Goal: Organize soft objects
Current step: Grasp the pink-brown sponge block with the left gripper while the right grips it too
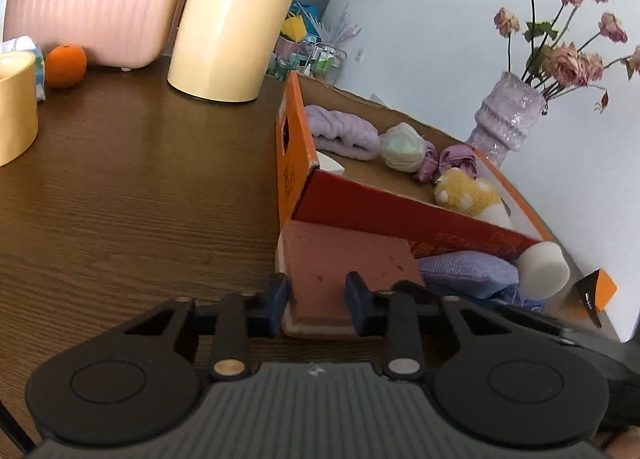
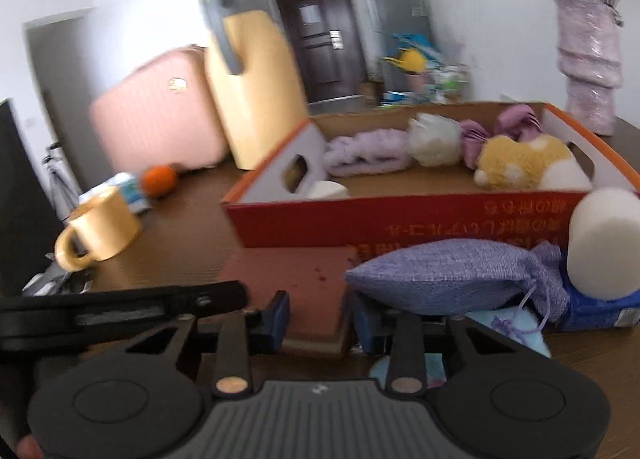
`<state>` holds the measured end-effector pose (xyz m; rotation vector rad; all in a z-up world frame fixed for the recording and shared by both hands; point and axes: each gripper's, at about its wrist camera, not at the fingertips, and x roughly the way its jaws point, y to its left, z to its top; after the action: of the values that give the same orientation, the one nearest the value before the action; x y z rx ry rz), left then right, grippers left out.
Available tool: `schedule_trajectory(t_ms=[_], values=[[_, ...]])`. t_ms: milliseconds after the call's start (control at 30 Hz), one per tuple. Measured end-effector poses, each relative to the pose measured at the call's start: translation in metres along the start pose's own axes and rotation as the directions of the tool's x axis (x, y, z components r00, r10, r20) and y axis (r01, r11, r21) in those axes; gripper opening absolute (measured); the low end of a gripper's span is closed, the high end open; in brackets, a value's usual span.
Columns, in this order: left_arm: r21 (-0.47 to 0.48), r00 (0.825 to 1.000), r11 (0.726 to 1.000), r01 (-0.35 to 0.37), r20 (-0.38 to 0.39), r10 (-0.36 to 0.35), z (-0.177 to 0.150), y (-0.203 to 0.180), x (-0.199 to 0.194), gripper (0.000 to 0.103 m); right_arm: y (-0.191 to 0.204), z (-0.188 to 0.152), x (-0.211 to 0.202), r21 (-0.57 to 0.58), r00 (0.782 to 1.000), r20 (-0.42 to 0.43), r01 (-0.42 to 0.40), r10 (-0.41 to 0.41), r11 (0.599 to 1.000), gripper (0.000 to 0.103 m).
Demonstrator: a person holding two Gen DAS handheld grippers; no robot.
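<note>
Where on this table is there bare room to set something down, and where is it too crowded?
Free: the dark wooden tabletop between the yellow mug, the cream-yellow jug and the orange cardboard box. Inside the box, bare floor in front of the lilac headband. Crowded: in front of the box, around the reddish-brown sponge, purple cloth pouch and white foam cylinder.

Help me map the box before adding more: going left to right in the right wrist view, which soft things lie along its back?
Lilac fluffy band → pale green pouf → purple satin scrunchie → yellow plush paw, which sits slightly nearer the camera.
</note>
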<state>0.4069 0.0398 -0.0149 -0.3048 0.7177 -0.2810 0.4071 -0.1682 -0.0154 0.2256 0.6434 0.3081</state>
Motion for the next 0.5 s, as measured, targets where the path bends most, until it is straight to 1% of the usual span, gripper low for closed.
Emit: schedule_trajectory(t_ms=[133,267,333,433,500], values=[[0.002,1.000,1.000,-0.005,0.000,0.005,-0.001,0.000,-0.002,0.029,-0.001,-0.001,0.005,0.043,1.000,0.012,-0.021,0.020,0.999,0.029],[0.015,1.000,1.000,-0.010,-0.005,0.010,-0.004,-0.006,-0.015,0.028,0.005,-0.003,-0.008,0.018,1.000,0.007,-0.028,0.028,0.999,0.027],[0.023,1.000,1.000,0.003,0.010,-0.004,-0.012,-0.013,-0.032,0.028,0.007,-0.007,-0.027,-0.009,0.999,0.016,-0.039,0.039,0.999,0.027],[0.036,0.999,0.999,0.033,0.024,-0.034,-0.036,-0.027,-0.067,0.028,0.009,-0.024,-0.070,-0.051,0.997,0.004,-0.076,0.076,0.996,0.027],[0.005,0.998,0.998,0.058,0.010,-0.058,-0.057,-0.033,-0.085,0.027,0.005,-0.040,-0.095,-0.048,0.995,-0.014,-0.103,0.102,0.994,0.027]])
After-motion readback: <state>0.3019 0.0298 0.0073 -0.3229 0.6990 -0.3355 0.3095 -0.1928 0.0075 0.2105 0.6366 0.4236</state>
